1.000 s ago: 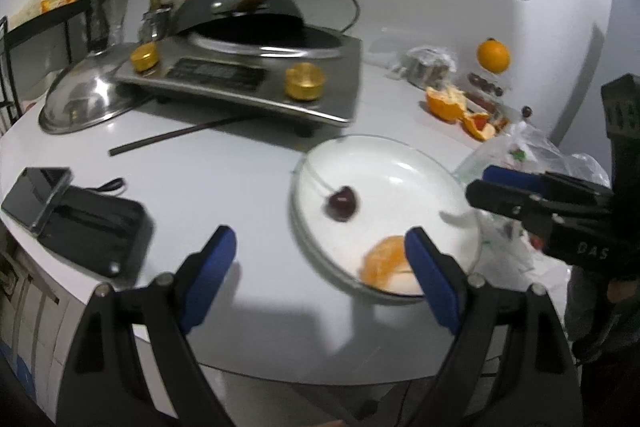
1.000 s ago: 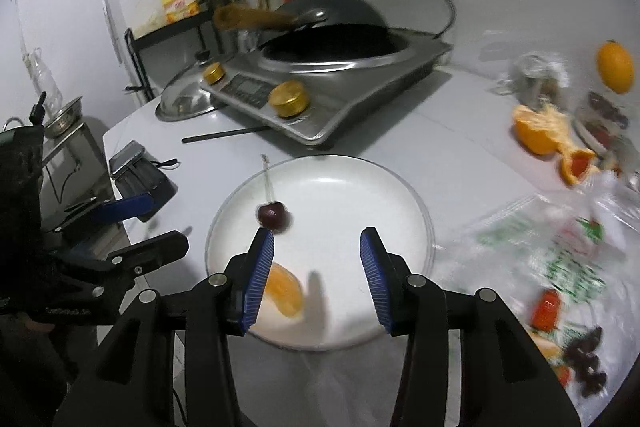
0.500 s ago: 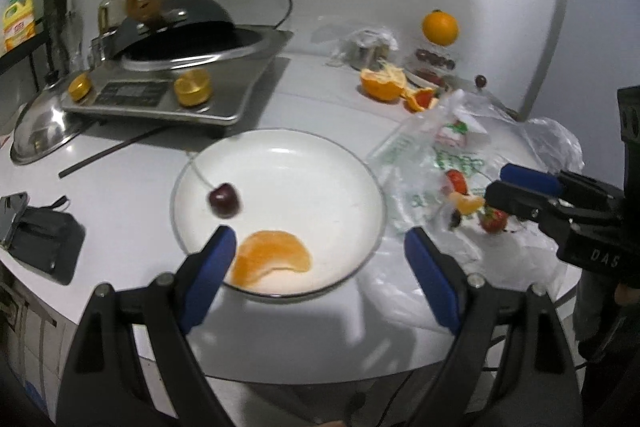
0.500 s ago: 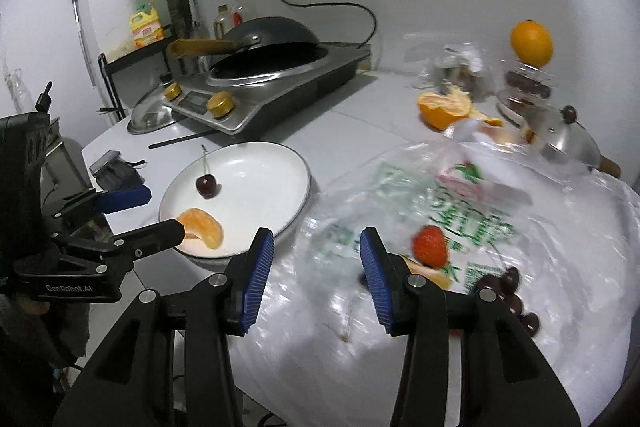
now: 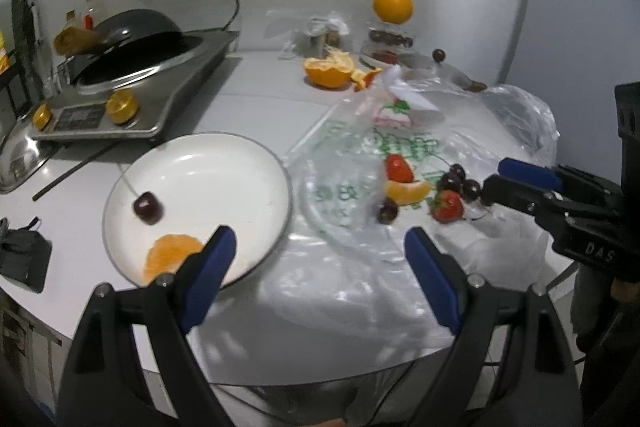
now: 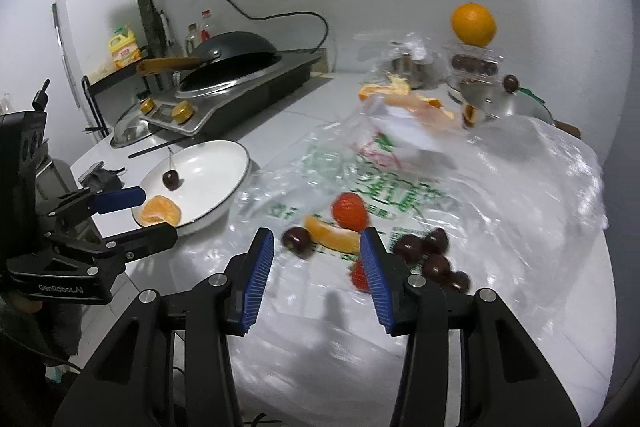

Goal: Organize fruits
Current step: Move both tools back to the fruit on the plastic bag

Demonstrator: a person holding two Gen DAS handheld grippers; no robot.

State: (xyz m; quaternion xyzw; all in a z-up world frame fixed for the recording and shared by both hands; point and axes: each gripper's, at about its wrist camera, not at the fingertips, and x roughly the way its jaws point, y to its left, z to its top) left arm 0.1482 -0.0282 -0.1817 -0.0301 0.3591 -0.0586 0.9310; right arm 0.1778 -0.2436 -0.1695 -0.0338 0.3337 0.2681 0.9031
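With both jaws parted and empty, the right hand-held gripper (image 6: 317,254) nears the orange wedge (image 6: 334,235), probably next for the white plate (image 5: 256,155), while the left hand-held gripper (image 5: 320,247) waits.

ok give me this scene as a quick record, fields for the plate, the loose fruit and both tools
plate: white plate left of the plastic bag
on plate: one cherry, one orange segment
on bag: two strawberries, an orange slice, several loose cherries
left tool: left tool open, empty, above the plate's near edge and the bag
right tool: right tool open, empty, over the fruit on the bag
background: whole orange
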